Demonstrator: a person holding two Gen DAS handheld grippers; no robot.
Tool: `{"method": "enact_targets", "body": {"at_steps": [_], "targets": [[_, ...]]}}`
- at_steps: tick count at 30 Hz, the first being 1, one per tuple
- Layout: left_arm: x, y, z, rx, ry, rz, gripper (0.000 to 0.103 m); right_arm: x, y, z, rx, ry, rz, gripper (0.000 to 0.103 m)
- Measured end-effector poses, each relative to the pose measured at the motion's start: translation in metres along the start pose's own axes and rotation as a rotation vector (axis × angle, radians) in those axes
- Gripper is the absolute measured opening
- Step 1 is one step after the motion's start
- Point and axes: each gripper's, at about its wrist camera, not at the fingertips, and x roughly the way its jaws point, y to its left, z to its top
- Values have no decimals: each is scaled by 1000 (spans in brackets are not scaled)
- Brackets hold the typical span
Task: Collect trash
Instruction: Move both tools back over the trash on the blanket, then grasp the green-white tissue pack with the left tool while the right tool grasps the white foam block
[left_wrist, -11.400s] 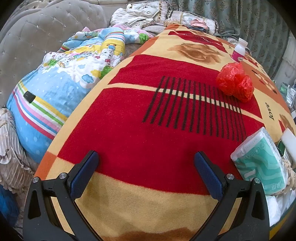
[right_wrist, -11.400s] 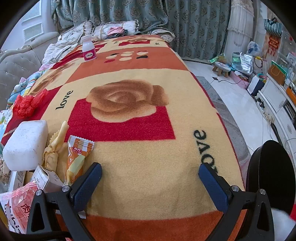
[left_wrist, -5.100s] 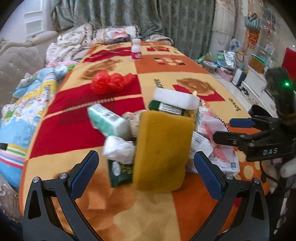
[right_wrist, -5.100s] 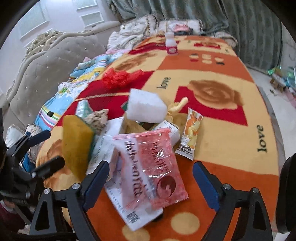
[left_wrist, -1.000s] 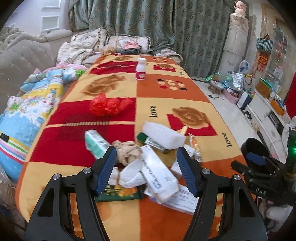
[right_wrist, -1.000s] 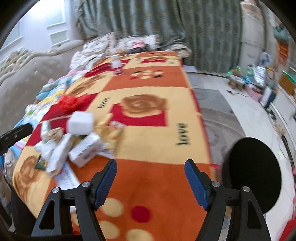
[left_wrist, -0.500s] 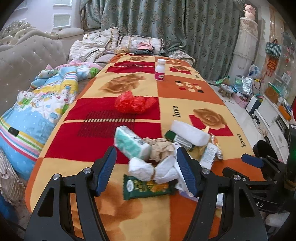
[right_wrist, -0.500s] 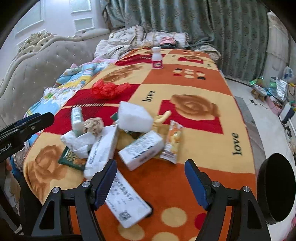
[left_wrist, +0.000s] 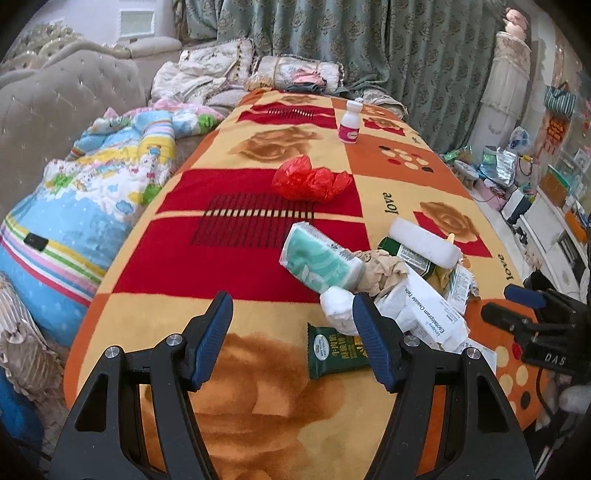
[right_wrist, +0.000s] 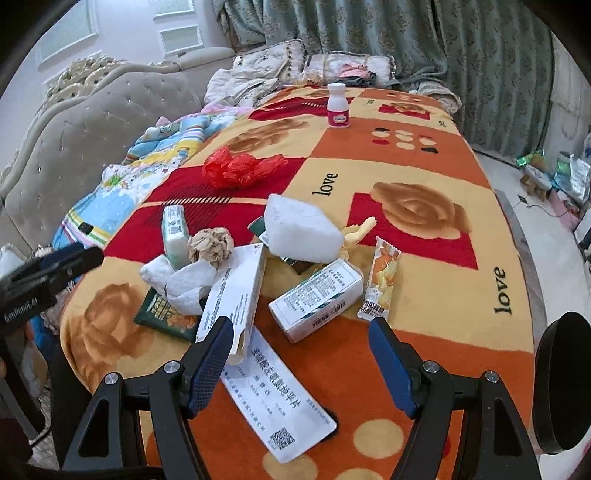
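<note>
A heap of trash lies on the patterned blanket (right_wrist: 424, 291): a white foam block (right_wrist: 301, 230), a crumpled brown paper ball (right_wrist: 211, 244), white tissue (right_wrist: 181, 280), a teal tissue pack (left_wrist: 317, 260), a green wrapper (left_wrist: 332, 350), medicine boxes (right_wrist: 316, 299), a flat white box (right_wrist: 280, 398) and an orange snack packet (right_wrist: 380, 284). A red plastic bag (right_wrist: 236, 168) lies farther back. My left gripper (left_wrist: 295, 338) is open and empty at the heap's left edge. My right gripper (right_wrist: 303, 365) is open and empty, above the flat white box.
A white bottle with a pink label (right_wrist: 338, 107) stands at the far end. A black round bin (right_wrist: 561, 384) is at the right, beside the blanket. A colourful quilt (left_wrist: 85, 206) and grey tufted sofa back (left_wrist: 55, 110) are on the left. Cushions lie at the back.
Both grippers have moved closer to the heap. The left view has shifted left, and the heap now sits to the right of its fingers. Both jaws stay open and empty.
</note>
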Motion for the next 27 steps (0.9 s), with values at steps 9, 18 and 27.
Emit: {"method": "enact_targets", "body": {"at_steps": [9, 18, 27], "targets": [[25, 1, 27, -74, 35, -52, 66, 12, -14, 35, 42, 14, 44, 73], [79, 2, 52, -144, 134, -73, 66, 64, -13, 86, 24, 106, 141, 74], [108, 4, 53, -188, 161, -128, 56, 110, -20, 89, 49, 202, 193, 74]]}}
